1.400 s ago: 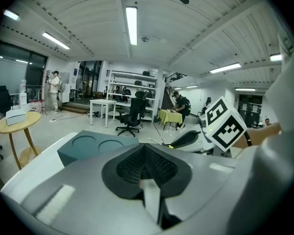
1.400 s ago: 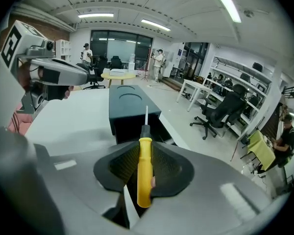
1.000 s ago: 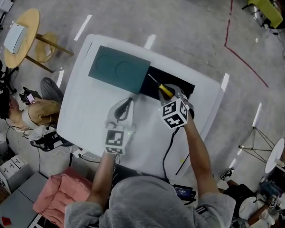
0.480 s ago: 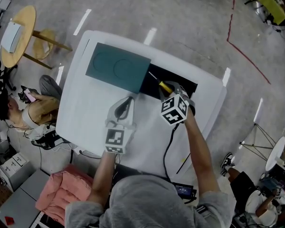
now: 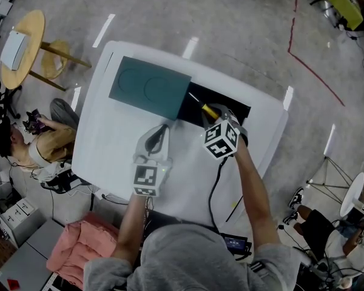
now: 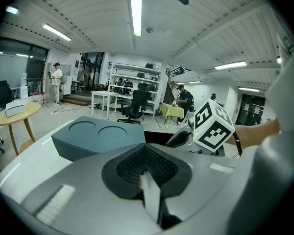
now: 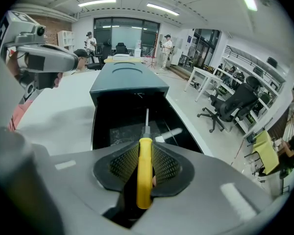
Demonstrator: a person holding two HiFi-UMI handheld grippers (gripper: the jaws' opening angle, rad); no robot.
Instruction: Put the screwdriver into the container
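Note:
A screwdriver (image 7: 144, 170) with a yellow handle and thin metal shaft sits between the pads of my right gripper (image 7: 144, 168). The jaws have just been opening slightly, and the handle still rests against both pads. The shaft points down into the open black container (image 7: 112, 126). In the head view the right gripper (image 5: 215, 117) hovers over the container (image 5: 230, 109) at the table's far side, the screwdriver (image 5: 207, 110) sticking out ahead. My left gripper (image 5: 159, 132) rests shut on the white table, empty. Its closed pads (image 6: 146, 168) fill the left gripper view.
A teal lid (image 5: 148, 88) with two round dents lies left of the container, partly over it. The white table (image 5: 109, 144) has bare surface around the left gripper. A seated person (image 5: 24, 138) and a round wooden table (image 5: 24, 41) are off to the left.
The right gripper has sunk a little toward the container with the screwdriver. The left gripper has stayed where it was.

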